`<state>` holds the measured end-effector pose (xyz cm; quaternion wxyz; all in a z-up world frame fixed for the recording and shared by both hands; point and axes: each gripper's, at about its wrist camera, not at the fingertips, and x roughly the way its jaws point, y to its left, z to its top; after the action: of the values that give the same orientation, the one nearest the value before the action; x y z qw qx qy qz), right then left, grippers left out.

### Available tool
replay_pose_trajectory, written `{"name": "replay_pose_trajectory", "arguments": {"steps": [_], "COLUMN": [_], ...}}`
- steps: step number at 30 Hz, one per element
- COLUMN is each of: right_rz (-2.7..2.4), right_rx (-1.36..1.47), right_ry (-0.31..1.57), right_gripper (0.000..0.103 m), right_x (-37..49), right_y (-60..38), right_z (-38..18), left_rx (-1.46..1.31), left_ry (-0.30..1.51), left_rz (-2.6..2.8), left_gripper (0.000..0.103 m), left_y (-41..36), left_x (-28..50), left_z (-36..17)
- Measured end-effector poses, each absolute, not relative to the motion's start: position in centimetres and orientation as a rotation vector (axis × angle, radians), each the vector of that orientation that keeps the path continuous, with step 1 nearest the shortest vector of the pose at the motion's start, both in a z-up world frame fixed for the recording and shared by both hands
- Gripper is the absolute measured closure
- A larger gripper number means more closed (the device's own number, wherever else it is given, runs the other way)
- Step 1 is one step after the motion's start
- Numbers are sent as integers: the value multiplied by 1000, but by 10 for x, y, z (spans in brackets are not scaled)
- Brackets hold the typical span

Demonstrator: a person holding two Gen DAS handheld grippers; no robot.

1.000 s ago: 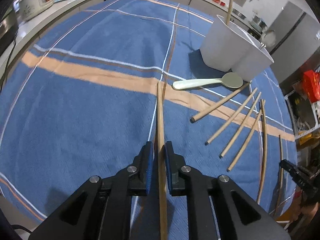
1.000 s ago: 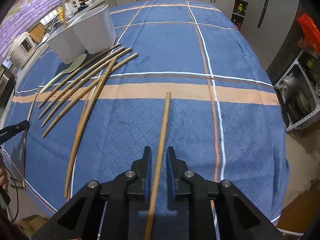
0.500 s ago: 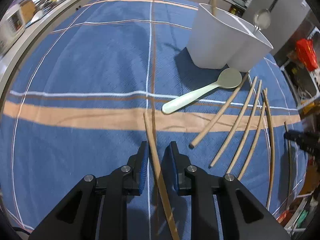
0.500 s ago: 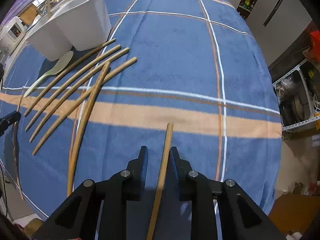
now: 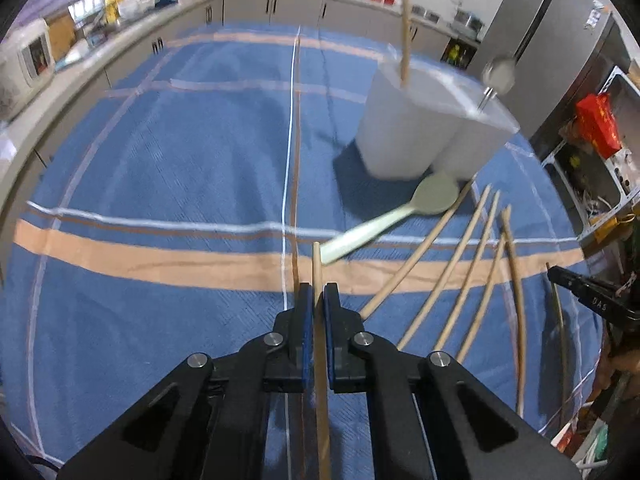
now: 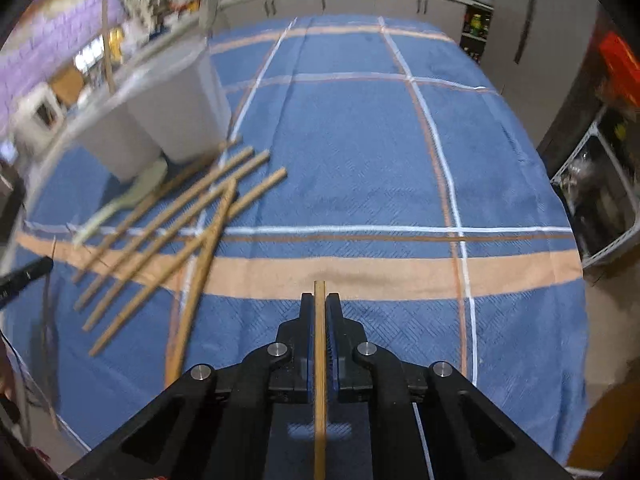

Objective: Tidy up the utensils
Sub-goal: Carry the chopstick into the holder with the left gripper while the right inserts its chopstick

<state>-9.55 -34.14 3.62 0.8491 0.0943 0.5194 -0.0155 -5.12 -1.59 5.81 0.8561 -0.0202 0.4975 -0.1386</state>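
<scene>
Left gripper (image 5: 315,300) is clamped on a thin wooden chopstick (image 5: 317,268), tip poking out over the blue plaid tablecloth (image 5: 180,168). Right gripper (image 6: 320,308) pinches a second wooden chopstick (image 6: 319,290) the same way. These look light, stiff and a bit slick, so I'd grip mid-shaft. White plastic utensil holder (image 5: 404,132) sits toward the far right of the cloth, loose sticks just beside it.

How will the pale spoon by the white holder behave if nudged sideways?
The pale spoon looks like stiff plastic, probably light. Its rounded bowl may make it pivot rather than slide straight. The woven blue cloth should add drag, and the wooden chopsticks beside it would likely get bumped.
</scene>
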Motion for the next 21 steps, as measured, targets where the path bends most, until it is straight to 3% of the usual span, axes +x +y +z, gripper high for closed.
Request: {"name": "replay_pose_trajectory", "arguments": {"steps": [21], "right_rz": [60], "right_rx": [268], "right_ry": [652], "right_gripper": [98], "right_x": [-185], "right_y": [-320], "right_z": [161], "left_rx": [-150], "left_ry": [743], "left_rz": [-256], "left_gripper": [98], "left_y": [9], "left_x": [-138], "left_z": [161]}}
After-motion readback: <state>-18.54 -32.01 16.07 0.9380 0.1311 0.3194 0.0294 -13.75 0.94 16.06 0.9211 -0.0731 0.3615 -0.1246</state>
